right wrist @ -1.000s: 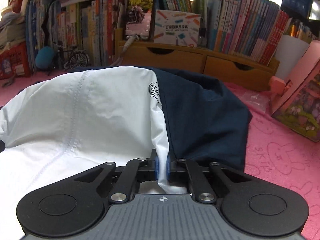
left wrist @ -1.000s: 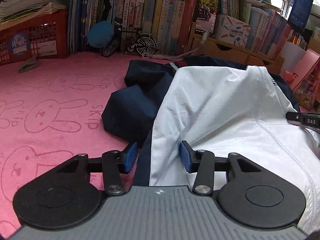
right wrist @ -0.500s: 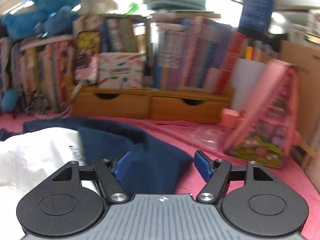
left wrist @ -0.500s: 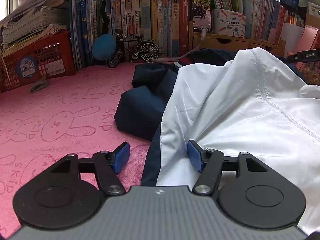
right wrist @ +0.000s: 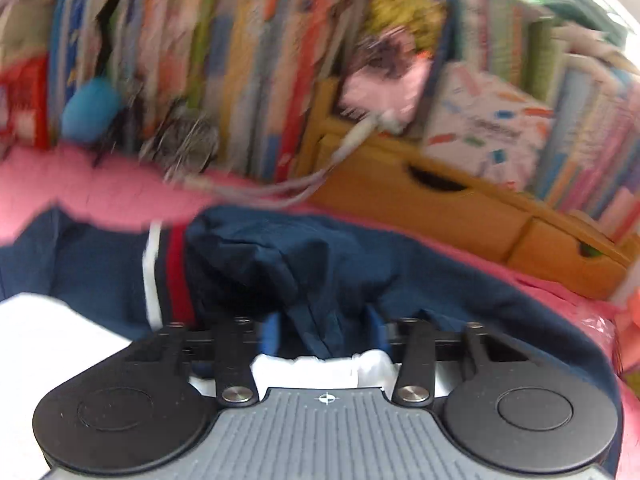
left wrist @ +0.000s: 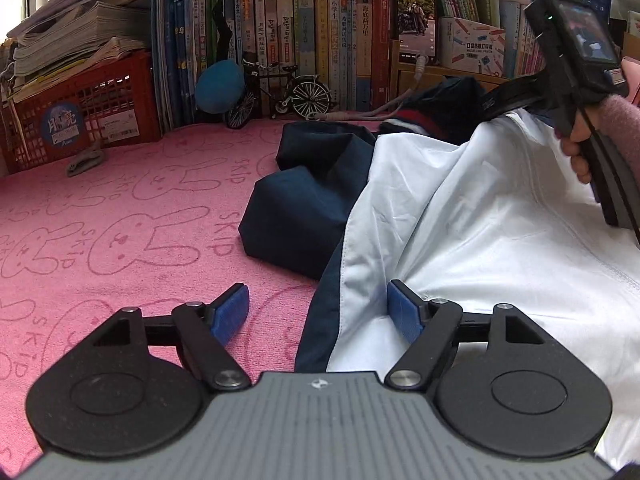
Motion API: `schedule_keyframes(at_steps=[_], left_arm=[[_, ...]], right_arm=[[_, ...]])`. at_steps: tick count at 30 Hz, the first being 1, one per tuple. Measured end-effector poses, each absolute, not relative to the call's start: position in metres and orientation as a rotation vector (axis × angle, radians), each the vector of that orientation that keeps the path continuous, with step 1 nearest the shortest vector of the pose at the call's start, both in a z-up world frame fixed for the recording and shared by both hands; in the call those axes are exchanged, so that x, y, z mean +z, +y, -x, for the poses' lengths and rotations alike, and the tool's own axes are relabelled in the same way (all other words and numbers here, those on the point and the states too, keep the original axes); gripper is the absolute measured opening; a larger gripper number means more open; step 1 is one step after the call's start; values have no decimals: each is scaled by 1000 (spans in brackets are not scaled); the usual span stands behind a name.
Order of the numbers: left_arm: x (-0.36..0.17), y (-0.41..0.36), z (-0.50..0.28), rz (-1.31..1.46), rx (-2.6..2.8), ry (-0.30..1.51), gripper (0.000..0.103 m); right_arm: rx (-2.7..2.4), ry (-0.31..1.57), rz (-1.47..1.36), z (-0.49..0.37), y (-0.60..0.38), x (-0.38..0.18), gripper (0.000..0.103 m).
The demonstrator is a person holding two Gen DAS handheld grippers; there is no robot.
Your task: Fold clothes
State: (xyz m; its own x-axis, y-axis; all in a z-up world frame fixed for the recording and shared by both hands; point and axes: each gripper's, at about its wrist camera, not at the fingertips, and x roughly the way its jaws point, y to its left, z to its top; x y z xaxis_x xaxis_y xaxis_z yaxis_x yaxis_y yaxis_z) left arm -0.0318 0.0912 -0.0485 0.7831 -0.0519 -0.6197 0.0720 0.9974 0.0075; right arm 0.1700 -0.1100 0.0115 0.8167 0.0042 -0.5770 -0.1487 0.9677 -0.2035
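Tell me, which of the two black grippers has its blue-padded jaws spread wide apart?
The left gripper: its jaws have just been opening around the white-and-navy jacket's edge. The right gripper has closed on navy fabric.

Bare pink mat leftward; crate, books behind.

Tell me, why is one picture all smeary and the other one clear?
Right wrist view: the books and wooden drawers are streaked with motion blur, with white glare at the top right. Left wrist view: sharp, but the fisheye lens bends the bookshelf and pink blanket.
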Motion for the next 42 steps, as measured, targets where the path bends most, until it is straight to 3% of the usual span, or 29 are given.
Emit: schedule_keyframes(at_steps=[1, 6, 9, 12, 13, 14, 15, 16, 17, 20, 22, 24, 27, 32, 37, 40, 42], left_arm=[[-49, 91, 32, -31, -67, 668, 77], [-49, 91, 32, -31, -67, 668, 77], [-49, 91, 32, -30, -67, 668, 77], [-49, 91, 32, -31, -67, 667, 77], [-49, 92, 32, -31, -67, 667, 77], [-49, 92, 32, -32, -67, 667, 77], [-49, 92, 32, -31, -67, 667, 77], [-49, 92, 32, -31, -66, 667, 78], [-48, 92, 32, -31, -65, 667, 78], [-48, 92, 32, -30, -65, 667, 78], [-48, 92, 32, -27, -69, 667, 78], [-48, 92, 32, -25, -74, 668, 78], [-47, 92, 32, -26, -77, 667, 78], [-47, 93, 32, -22, -79, 668, 79], [-48, 93, 30, -18, -101, 675, 86], [-50, 90, 29, -35, -123, 685, 96], [-50, 90, 29, -32, -127, 686, 97]], right_arm=[[17, 565, 220, -164, -122, 22, 7], [-302, 322, 109, -119, -246, 78, 6], [-537, 306, 101, -85, -339, 95, 6], [-666, 400, 85, -57, -410, 93, 21], [-644, 440, 55, -46, -421, 89, 39], [-622, 481, 25, -35, -432, 85, 50], [-600, 521, -5, -25, -443, 81, 72], [-578, 561, -35, -14, -453, 76, 79], [-552, 598, -64, -4, -463, 72, 79], [-253, 597, -97, 1, -413, 68, 86], [-25, 593, -107, -14, -363, 65, 99], [174, 613, -119, -40, -300, 67, 102], [379, 688, -92, -92, -201, 63, 103], [141, 769, 119, -153, -86, 34, 103], [-174, 759, 216, -148, -93, 6, 103], [-210, 839, 57, -141, -127, -8, 103], [-170, 862, 12, -135, -142, -12, 103]])
